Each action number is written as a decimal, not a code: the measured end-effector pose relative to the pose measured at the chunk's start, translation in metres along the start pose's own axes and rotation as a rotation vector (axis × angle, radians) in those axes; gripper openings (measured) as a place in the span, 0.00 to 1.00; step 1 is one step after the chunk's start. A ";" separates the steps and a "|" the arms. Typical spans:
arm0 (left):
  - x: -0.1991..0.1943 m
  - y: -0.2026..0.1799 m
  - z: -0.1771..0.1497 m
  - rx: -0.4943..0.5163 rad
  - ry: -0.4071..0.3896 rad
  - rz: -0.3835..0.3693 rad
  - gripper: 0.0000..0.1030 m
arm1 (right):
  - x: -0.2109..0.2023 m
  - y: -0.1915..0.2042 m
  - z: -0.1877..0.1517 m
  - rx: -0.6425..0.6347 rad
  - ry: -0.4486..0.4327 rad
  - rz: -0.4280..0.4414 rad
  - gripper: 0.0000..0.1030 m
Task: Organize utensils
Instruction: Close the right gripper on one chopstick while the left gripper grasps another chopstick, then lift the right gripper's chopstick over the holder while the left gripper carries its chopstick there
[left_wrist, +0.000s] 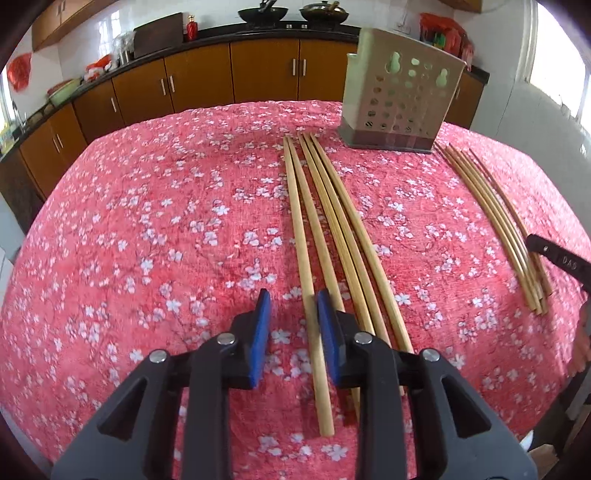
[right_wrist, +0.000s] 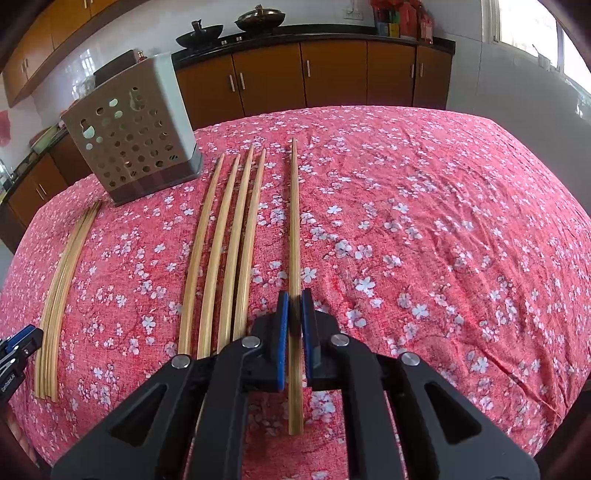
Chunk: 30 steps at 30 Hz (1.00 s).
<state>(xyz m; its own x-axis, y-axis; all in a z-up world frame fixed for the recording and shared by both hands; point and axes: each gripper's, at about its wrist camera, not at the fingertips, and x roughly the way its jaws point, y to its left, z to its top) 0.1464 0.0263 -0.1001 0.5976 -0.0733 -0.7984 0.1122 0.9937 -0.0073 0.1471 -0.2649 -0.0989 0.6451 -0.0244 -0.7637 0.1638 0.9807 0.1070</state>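
Several bamboo chopsticks lie on a red floral tablecloth (left_wrist: 147, 221) in two groups. In the left wrist view my left gripper (left_wrist: 293, 299) is open, its blue pads astride the leftmost chopstick (left_wrist: 308, 258) of the near group. A perforated metal utensil holder (left_wrist: 400, 92) stands at the back. In the right wrist view my right gripper (right_wrist: 294, 302) is shut on a single chopstick (right_wrist: 294, 221), apart from the other chopsticks (right_wrist: 225, 240) of its group. The holder (right_wrist: 136, 129) stands at the back left.
The second chopstick group (left_wrist: 498, 221) lies right of the holder, with the right gripper's black body (left_wrist: 561, 258) beside it. In the right wrist view the left group (right_wrist: 62, 288) lies at the far left. Kitchen cabinets (right_wrist: 332, 74) run behind the table.
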 end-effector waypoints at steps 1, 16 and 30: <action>0.000 0.000 0.001 0.003 0.001 0.001 0.23 | 0.000 0.000 0.000 0.000 0.004 0.006 0.08; 0.035 0.059 0.048 -0.086 -0.023 0.022 0.09 | 0.030 -0.021 0.037 0.016 -0.024 -0.023 0.08; 0.023 0.051 0.031 -0.052 -0.029 0.031 0.11 | 0.018 -0.022 0.022 0.009 -0.023 -0.014 0.08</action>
<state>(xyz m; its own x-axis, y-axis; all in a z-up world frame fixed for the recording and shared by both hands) 0.1908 0.0726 -0.1003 0.6233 -0.0442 -0.7807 0.0526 0.9985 -0.0145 0.1716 -0.2914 -0.1010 0.6592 -0.0430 -0.7507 0.1797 0.9784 0.1018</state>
